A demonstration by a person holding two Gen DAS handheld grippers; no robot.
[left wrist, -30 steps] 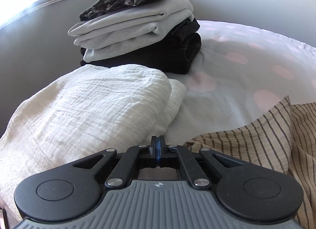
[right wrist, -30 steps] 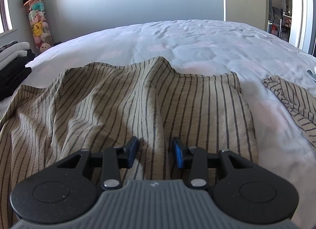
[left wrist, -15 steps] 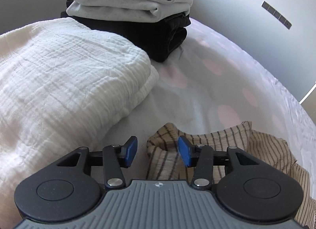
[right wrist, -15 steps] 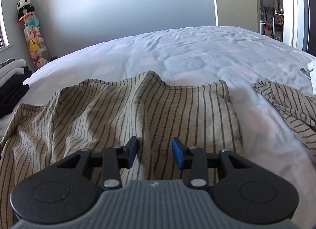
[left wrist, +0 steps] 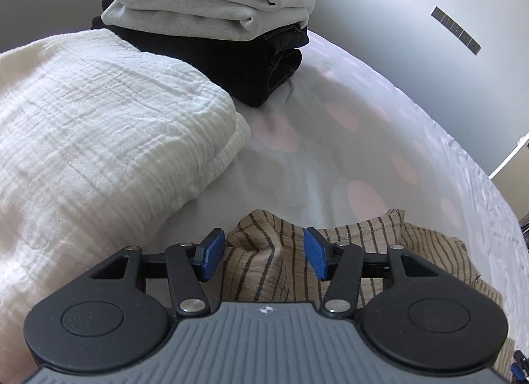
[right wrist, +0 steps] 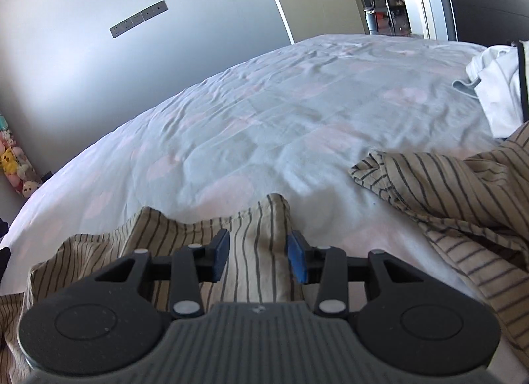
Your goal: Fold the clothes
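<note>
A tan garment with dark stripes (left wrist: pixel 264 261) lies rumpled on the bed. My left gripper (left wrist: pixel 263 255) is open, its blue pads on either side of a raised fold at the garment's edge. My right gripper (right wrist: pixel 258 256) is open too, with another fold of the same striped cloth (right wrist: pixel 258 251) between its pads. A second part of the striped cloth (right wrist: pixel 456 192) lies bunched at the right of the right wrist view.
A folded white textured blanket (left wrist: pixel 99 139) lies left of the left gripper. Behind it stands a stack of folded clothes (left wrist: pixel 211 13), grey on black. The bed sheet (right wrist: pixel 281 112) is pale with pink dots. A white garment (right wrist: pixel 496 86) lies far right; a door stands behind.
My left gripper has opened and dropped onto the striped garment's edge. My right gripper has moved forward and right to the garment's far edge, staying open.
</note>
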